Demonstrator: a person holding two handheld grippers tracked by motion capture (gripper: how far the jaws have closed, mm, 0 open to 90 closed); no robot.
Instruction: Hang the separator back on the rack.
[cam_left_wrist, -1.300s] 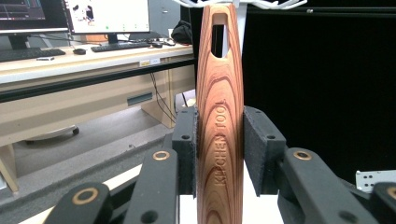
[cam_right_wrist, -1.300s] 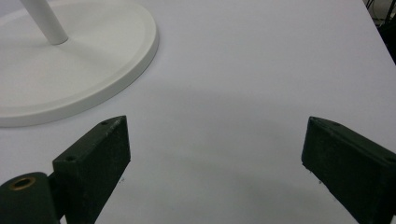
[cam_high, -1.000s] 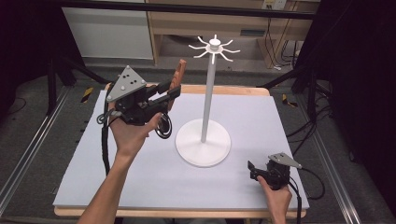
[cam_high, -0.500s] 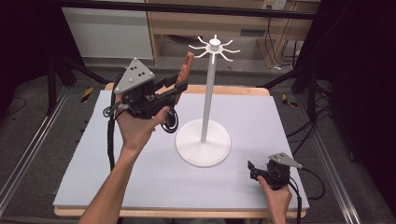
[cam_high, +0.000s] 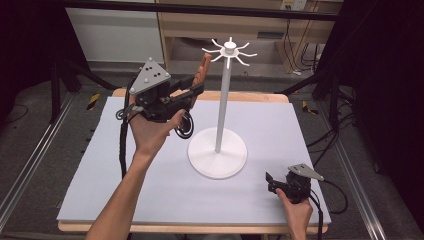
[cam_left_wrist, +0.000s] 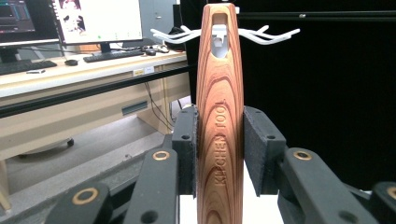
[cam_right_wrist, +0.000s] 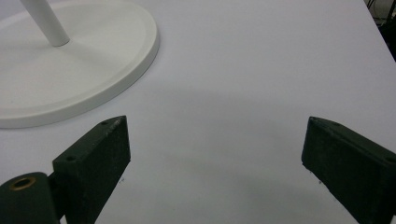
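Note:
My left gripper (cam_high: 195, 91) is raised over the back left of the table, shut on a wooden kitchen tool (cam_high: 203, 70) whose handle points up toward the white hook stand (cam_high: 222, 105). In the left gripper view the two pads clamp the wooden kitchen tool (cam_left_wrist: 219, 116) on both sides. Its slotted end lines up with the stand's hooks (cam_left_wrist: 271, 36), a hook hub showing through the slot. My right gripper (cam_high: 272, 181) rests low at the front right of the table. Its jaws stand open over bare table in the right gripper view (cam_right_wrist: 215, 149), with the stand's base (cam_right_wrist: 70, 79) ahead to the left.
The stand's round base (cam_high: 217, 152) sits mid-table on the pale mat (cam_high: 280, 120). A wooden shelf unit (cam_high: 240, 30) and cables lie beyond the far edge. A desk with monitors and a keyboard (cam_left_wrist: 112, 55) shows behind the tool.
My left gripper has carried the wooden tool a little up and to the right, closer to the hooks at the top of the stand. The right gripper has stayed put.

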